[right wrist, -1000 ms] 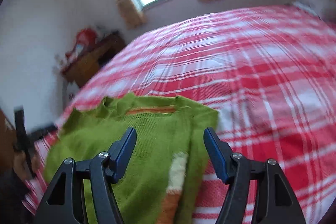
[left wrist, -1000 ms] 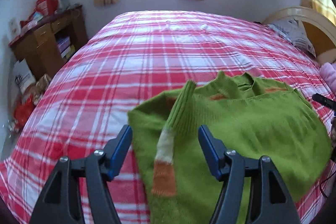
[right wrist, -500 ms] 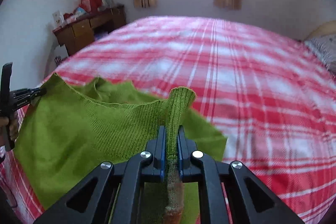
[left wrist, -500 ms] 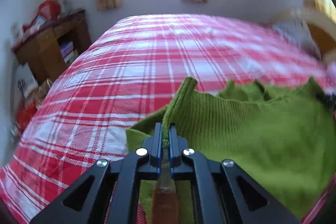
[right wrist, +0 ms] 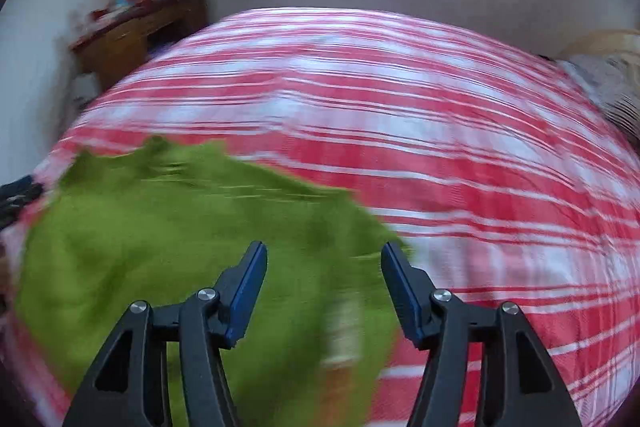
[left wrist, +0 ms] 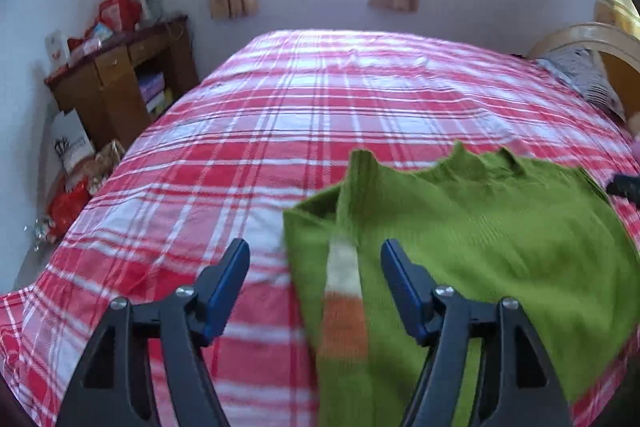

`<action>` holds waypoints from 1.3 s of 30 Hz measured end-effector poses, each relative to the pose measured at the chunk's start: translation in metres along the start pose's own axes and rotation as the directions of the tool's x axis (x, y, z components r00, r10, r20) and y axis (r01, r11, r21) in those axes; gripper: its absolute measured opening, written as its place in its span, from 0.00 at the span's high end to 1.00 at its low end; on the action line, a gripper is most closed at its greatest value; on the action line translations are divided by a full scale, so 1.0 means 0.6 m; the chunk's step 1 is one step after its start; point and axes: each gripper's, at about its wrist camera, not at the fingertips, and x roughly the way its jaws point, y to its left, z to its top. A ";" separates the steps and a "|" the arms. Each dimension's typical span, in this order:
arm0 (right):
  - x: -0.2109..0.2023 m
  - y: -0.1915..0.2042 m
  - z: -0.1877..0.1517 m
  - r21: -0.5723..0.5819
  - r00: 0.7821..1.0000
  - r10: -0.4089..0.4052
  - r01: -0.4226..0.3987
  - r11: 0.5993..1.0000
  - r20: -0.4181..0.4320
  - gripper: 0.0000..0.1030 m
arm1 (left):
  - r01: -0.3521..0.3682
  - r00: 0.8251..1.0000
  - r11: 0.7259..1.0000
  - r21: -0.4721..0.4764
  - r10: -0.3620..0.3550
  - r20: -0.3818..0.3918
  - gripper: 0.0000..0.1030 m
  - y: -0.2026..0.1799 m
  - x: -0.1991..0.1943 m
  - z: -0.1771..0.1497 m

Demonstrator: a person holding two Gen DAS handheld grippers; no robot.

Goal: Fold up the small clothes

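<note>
Green sweater laid flat on red checked bed, near edge. Both sleeves seen pinched half a second ago, now let go. Left gripper jaws just been opening: wide apart, nothing held, striped sleeve lying loose below gap. Right gripper jaws just been opening too, nothing held; view blurred. 2 sleeves judged folded in; body fold judged next.
</note>
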 end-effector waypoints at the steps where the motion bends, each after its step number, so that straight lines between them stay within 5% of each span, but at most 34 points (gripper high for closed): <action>1: 0.001 0.025 0.006 -0.018 0.998 0.056 -0.056 0.998 -0.025 0.42 | -0.011 1.000 1.000 0.006 0.011 -0.001 0.28 0.000 -0.008 -0.014; 5: 0.050 0.105 0.009 0.017 0.956 0.242 -0.243 0.970 -0.167 0.56 | -0.017 0.998 1.000 -0.022 0.015 -0.057 0.25 0.006 0.001 -0.051; 9: 0.118 0.163 0.017 -0.057 0.975 0.112 -0.125 0.990 -0.190 0.56 | 0.042 0.998 0.993 -0.112 -0.046 -0.030 0.21 0.032 -0.002 -0.071; 12: 0.142 0.157 0.044 0.001 0.979 0.087 -0.089 0.996 -0.185 0.56 | 0.069 0.997 0.984 -0.164 -0.071 -0.007 0.06 0.047 -0.004 -0.077; 15: 0.163 0.154 0.066 0.002 0.986 0.046 -0.046 0.999 -0.162 0.56 | 0.096 0.995 0.970 -0.223 -0.101 -0.014 0.06 0.062 0.003 -0.079; 25: 0.172 0.159 0.081 -0.002 0.991 0.023 -0.023 1.000 -0.129 0.55 | 0.070 0.994 0.974 -0.216 -0.085 -0.061 0.01 0.054 0.017 -0.083; 34: 0.062 0.197 0.027 -0.025 0.994 0.104 -0.105 0.994 -0.021 0.45 | 0.063 0.995 0.974 -0.218 -0.079 -0.065 0.00 0.057 0.018 -0.085; 39: 0.069 0.256 -0.002 -0.138 0.989 0.100 -0.115 0.984 -0.112 0.41 | 0.052 0.995 0.977 -0.207 -0.068 -0.070 0.00 0.054 0.019 -0.085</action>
